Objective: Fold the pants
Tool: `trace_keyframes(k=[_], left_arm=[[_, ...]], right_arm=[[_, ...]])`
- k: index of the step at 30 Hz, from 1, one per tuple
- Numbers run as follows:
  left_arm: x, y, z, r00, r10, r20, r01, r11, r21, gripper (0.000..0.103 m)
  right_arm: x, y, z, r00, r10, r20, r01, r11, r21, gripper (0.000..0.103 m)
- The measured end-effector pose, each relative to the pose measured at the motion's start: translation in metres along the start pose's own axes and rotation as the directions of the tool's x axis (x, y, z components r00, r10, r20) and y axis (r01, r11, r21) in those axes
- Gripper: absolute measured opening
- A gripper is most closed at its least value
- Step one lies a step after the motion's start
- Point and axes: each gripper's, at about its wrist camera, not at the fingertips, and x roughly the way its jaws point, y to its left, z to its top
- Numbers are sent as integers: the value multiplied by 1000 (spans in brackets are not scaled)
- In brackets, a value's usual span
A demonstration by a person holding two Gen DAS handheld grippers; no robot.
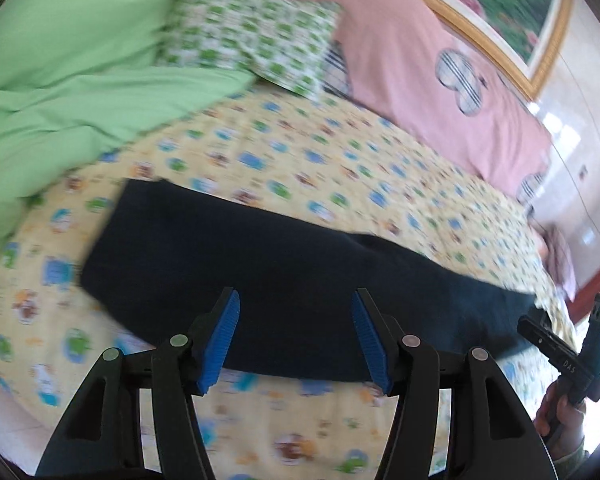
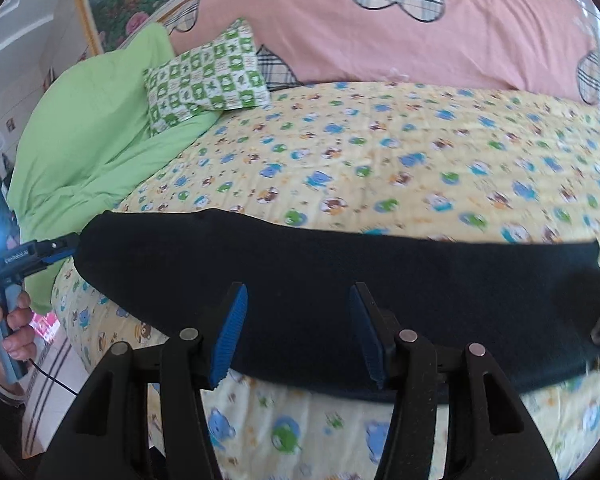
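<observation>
Left wrist view shows the dark navy cloth pants (image 1: 284, 280) lying flat as a long band on the yellow cartoon-print bedsheet (image 1: 300, 160), near its front edge. The left claw (image 1: 296, 336) and right claw (image 2: 298, 332) gape wide, empty, above the pants. Each should pinch one end squarely, through all layers.

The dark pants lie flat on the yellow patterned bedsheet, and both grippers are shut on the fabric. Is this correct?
Not quite. The dark pants do lie flat on the yellow patterned bedsheet, but both grippers are open. The left gripper in the left wrist view and the right gripper in the right wrist view hold nothing.
</observation>
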Motion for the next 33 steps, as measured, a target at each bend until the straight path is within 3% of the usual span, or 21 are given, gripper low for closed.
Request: trace_keyframes(k=[4,8,14,23,33], left_arm=[[17,-32,-6,998,-50,-49,52,997,51,59],[31,-63,-8,992,-90,-86,99,989,109,63],[46,-109,-9,982,-141,-129,164,968,188,66],[68,-174,-10,960,-203,-194,253,925,284,69],[96,-237,-5,941,-217,-260,309,864,398,70]], right_arm=[[-18,-17,-13,999,-28,18,27,998,53,56],[-33,-35,-24,997,-72,30,68,991,112,63],[-48,-59,-41,994,-99,38,90,976,196,63],[-67,-89,-55,989,-137,48,117,948,296,63],[-80,-128,-66,984,-167,62,124,892,436,64]])
